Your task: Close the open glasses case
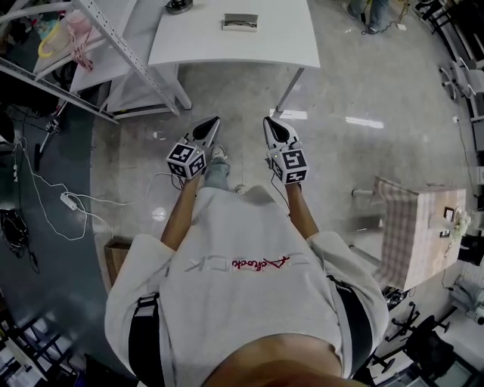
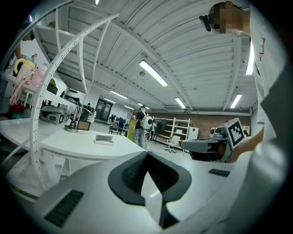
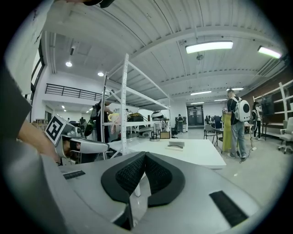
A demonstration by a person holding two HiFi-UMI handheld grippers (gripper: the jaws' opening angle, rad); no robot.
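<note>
The glasses case (image 1: 240,22) lies on the white table (image 1: 189,38) ahead of me, a small grey box whose darker inside shows as if the lid is up. It is also small and far off in the left gripper view (image 2: 104,139) and the right gripper view (image 3: 176,145). Both grippers are held at chest height over the floor, well short of the table. My left gripper (image 1: 213,122) is shut with nothing in it, its pads meeting (image 2: 146,154). My right gripper (image 1: 268,122) is likewise shut and empty (image 3: 143,155).
A white metal shelving rack (image 1: 113,45) stands left of the table. Cables and a power strip (image 1: 68,200) lie on the floor at left, with a cardboard box (image 1: 117,257) nearby. A checked-cloth table (image 1: 420,227) is at right. A person with a backpack (image 3: 238,123) stands beyond.
</note>
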